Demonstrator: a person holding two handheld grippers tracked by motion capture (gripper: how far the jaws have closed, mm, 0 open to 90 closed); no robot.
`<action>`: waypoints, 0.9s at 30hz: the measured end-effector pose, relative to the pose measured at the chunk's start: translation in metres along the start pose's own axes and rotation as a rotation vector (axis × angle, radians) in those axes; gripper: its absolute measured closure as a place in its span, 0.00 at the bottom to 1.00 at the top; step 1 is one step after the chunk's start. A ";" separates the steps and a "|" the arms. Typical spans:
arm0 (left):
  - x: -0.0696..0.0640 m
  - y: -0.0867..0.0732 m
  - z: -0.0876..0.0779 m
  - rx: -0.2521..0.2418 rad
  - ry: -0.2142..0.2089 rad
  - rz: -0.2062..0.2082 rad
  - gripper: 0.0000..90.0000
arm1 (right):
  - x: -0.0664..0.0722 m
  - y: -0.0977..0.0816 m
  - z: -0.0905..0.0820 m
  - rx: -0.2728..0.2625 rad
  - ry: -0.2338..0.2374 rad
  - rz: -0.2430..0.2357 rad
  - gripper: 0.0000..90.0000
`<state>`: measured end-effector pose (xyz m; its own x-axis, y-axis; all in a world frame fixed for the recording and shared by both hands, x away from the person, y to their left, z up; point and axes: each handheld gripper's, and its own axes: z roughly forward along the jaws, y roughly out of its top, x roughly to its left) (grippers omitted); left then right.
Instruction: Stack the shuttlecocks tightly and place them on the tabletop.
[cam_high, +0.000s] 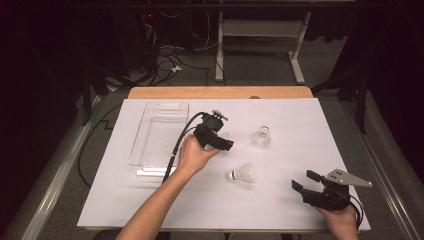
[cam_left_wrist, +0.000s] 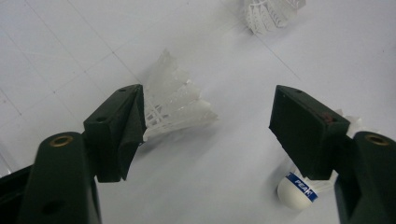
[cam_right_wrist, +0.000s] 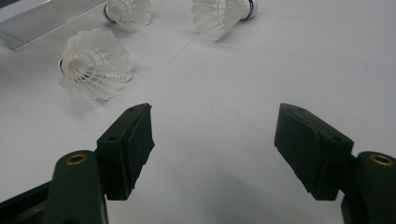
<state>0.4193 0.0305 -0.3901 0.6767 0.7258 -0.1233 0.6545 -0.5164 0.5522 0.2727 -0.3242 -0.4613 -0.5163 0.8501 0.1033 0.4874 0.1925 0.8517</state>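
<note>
Three white shuttlecocks lie on the white table sheet (cam_high: 280, 210). One shuttlecock (cam_high: 243, 174) rests on its side at mid-table, and a second shuttlecock (cam_high: 261, 136) sits farther back. The third shuttlecock (cam_left_wrist: 175, 105) lies just inside the left jaw of my left gripper (cam_left_wrist: 208, 112), feathers toward me. That left gripper (cam_high: 226, 143) is open, hovering over it. A cork with a blue band (cam_left_wrist: 298, 190) peeks from behind its right jaw. My right gripper (cam_high: 305, 180) (cam_right_wrist: 212, 126) stands open near the front right, with nothing between its jaws; the shuttlecocks (cam_right_wrist: 95, 63) lie beyond it.
A clear plastic tray (cam_high: 150, 112) lies at the left of the sheet, its corner (cam_right_wrist: 46, 16) visible far off. The left gripper's cable (cam_high: 175, 147) runs across the tray's right edge. Table legs and cables stand on the floor behind.
</note>
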 end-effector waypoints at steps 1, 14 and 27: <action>0.000 -0.001 0.000 0.001 -0.001 0.001 0.31 | 0.000 0.000 0.000 0.000 0.000 0.000 0.32; 0.000 -0.010 -0.001 0.000 0.003 -0.002 0.31 | 0.000 0.000 0.000 0.001 -0.001 -0.001 0.32; -0.003 -0.019 -0.005 -0.005 0.003 0.006 0.32 | 0.000 0.000 0.000 0.001 0.000 0.000 0.32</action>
<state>0.4028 0.0407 -0.3961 0.6797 0.7241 -0.1171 0.6487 -0.5189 0.5567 0.2727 -0.3237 -0.4614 -0.5166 0.8500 0.1031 0.4879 0.1933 0.8512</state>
